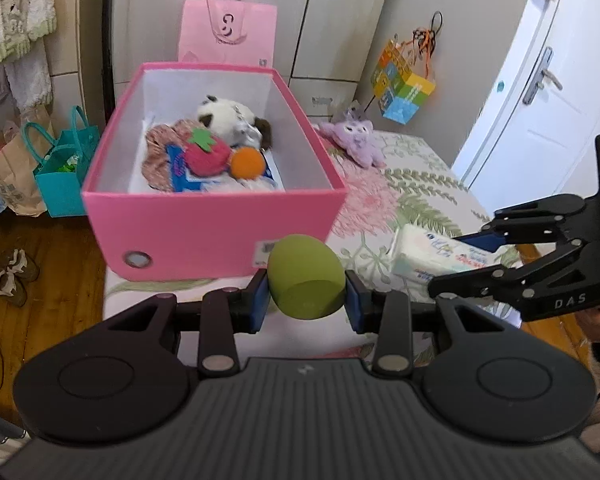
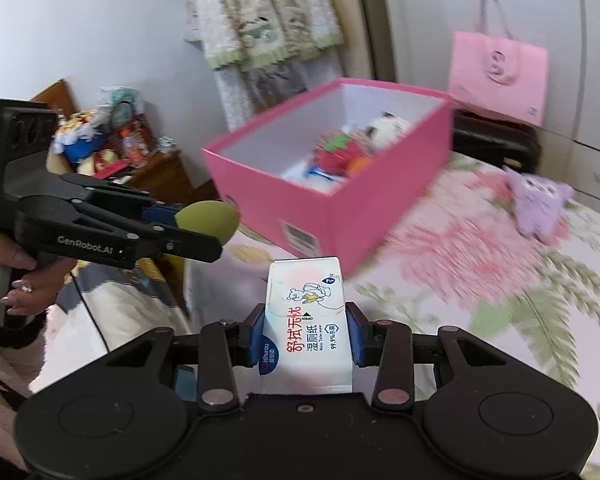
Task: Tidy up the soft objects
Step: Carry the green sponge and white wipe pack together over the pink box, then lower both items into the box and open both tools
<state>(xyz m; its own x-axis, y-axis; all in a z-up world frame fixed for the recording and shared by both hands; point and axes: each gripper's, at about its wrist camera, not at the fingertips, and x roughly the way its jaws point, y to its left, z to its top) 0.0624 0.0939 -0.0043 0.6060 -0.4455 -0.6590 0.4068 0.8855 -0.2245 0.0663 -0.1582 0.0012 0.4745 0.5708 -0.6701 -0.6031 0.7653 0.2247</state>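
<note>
My left gripper [image 1: 306, 298] is shut on a green egg-shaped sponge [image 1: 305, 276], held just in front of the pink box [image 1: 204, 224]; it also shows in the right wrist view [image 2: 206, 220]. My right gripper [image 2: 306, 334] is shut on a white pack of wet wipes [image 2: 306, 320], also seen in the left wrist view [image 1: 432, 254]. The pink box [image 2: 372, 208] is open and holds a panda plush [image 1: 228, 118], a red strawberry plush [image 1: 206, 154], an orange ball [image 1: 247, 163] and other soft items. A purple plush [image 1: 356, 138] lies on the bed right of the box.
The floral bedspread [image 2: 480, 280] carries the box. A pink paper bag [image 1: 228, 32] stands behind it. Teal and brown bags [image 1: 60, 176] sit on the wooden floor at left, with shoes [image 1: 12, 276]. A colourful bag [image 1: 404, 88] hangs near a white door [image 1: 548, 92].
</note>
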